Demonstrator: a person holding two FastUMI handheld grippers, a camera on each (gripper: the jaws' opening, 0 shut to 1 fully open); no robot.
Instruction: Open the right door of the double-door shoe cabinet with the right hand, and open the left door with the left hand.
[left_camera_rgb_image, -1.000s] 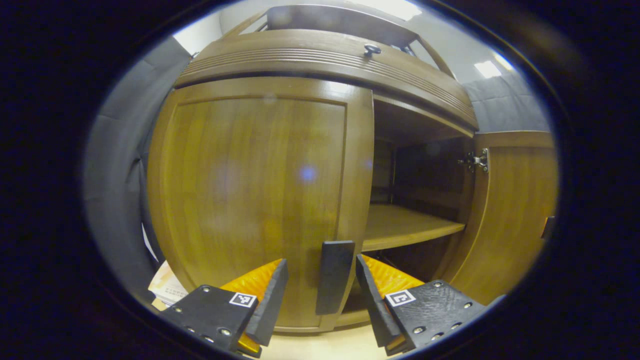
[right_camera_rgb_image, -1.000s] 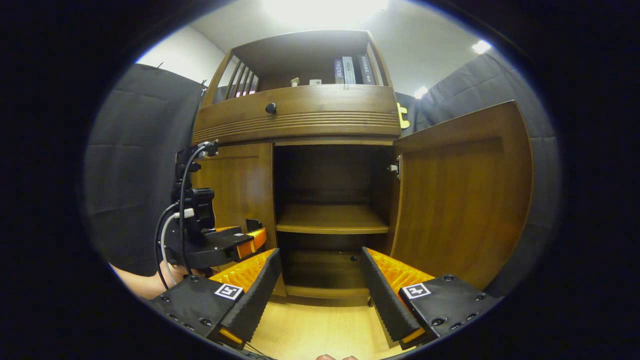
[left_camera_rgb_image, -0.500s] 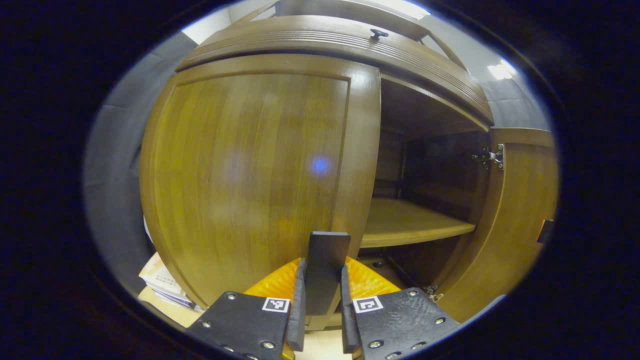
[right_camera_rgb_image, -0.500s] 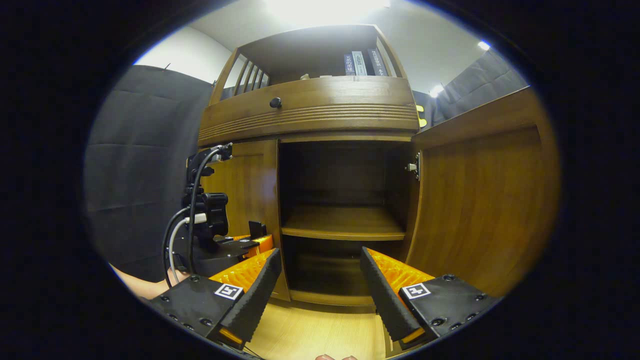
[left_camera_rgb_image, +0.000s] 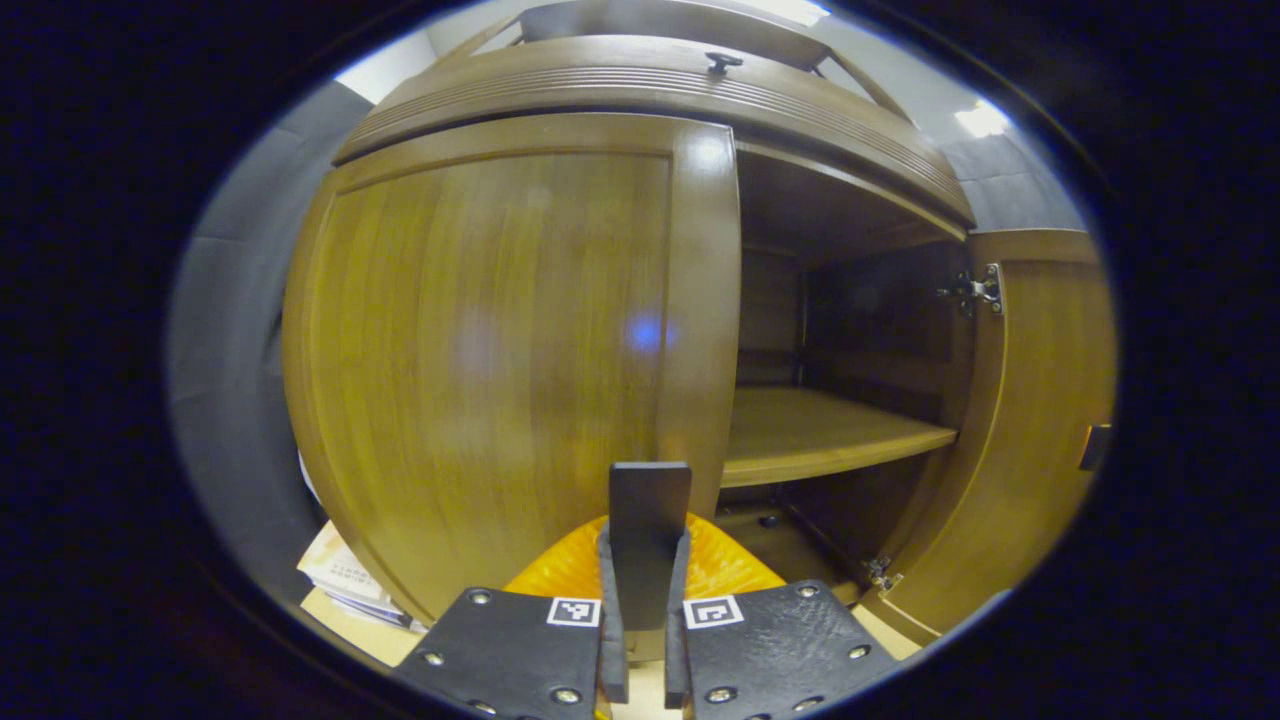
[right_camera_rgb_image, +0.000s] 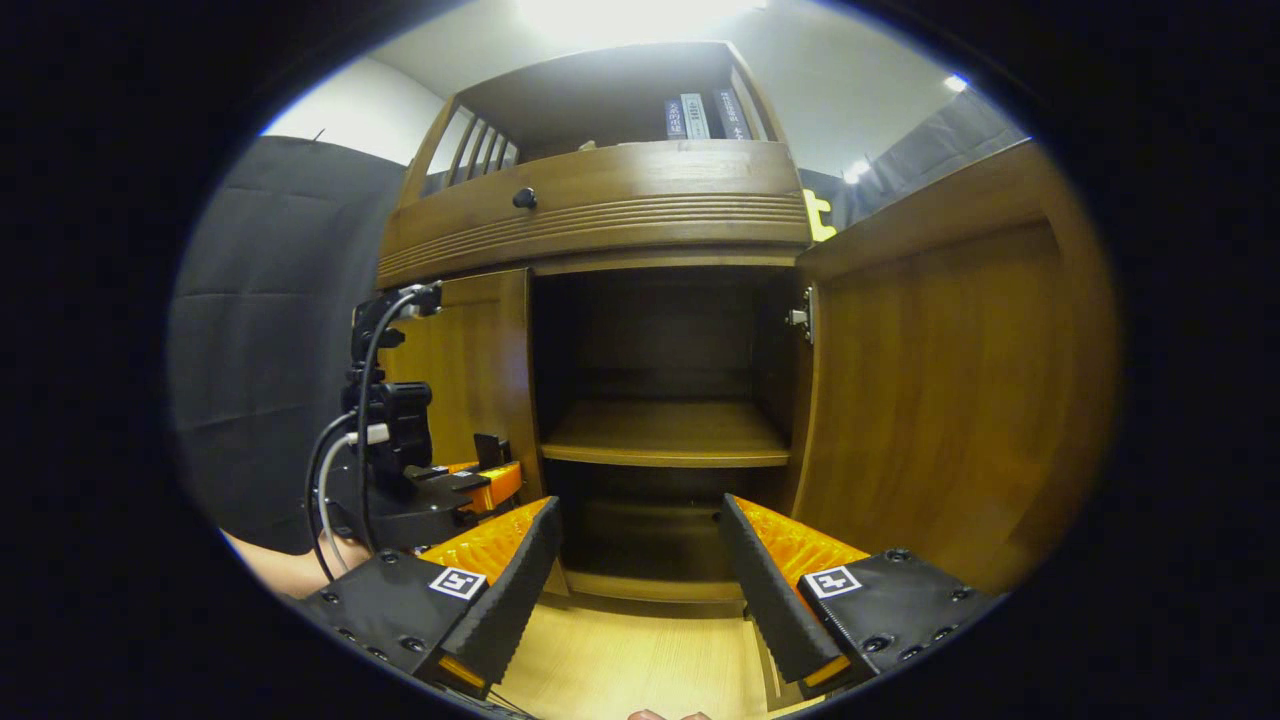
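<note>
1. In the left gripper view we see the left gripper (left_camera_rgb_image: 641, 600) closed on the flat dark upright handle (left_camera_rgb_image: 648, 540) of the brown wooden left door (left_camera_rgb_image: 490, 340), one finger pressed to each side.
2. That left door looks at most barely ajar; we cannot tell for sure.
3. The brown wooden right door (left_camera_rgb_image: 1040, 400) is swung wide open, silver hinge (left_camera_rgb_image: 975, 292) exposed near its top inner edge.
4. Inside the double-door wooden shoe cabinet (right_camera_rgb_image: 620, 215) we see a light wooden shelf (right_camera_rgb_image: 665, 435) across a dark interior.
5. In the right gripper view the right gripper (right_camera_rgb_image: 635, 570) is wide open, holding nothing, above the pale wood floor (right_camera_rgb_image: 640, 665) facing the opening.
6. The same view shows the left gripper (right_camera_rgb_image: 480, 480) at the left door's (right_camera_rgb_image: 470, 370) edge, with black cables (right_camera_rgb_image: 345, 440) on its body.
7. A round dark knob (right_camera_rgb_image: 524, 198) sits on the ribbed panel above; upright books (right_camera_rgb_image: 695, 115) stand on the top shelf.
</note>
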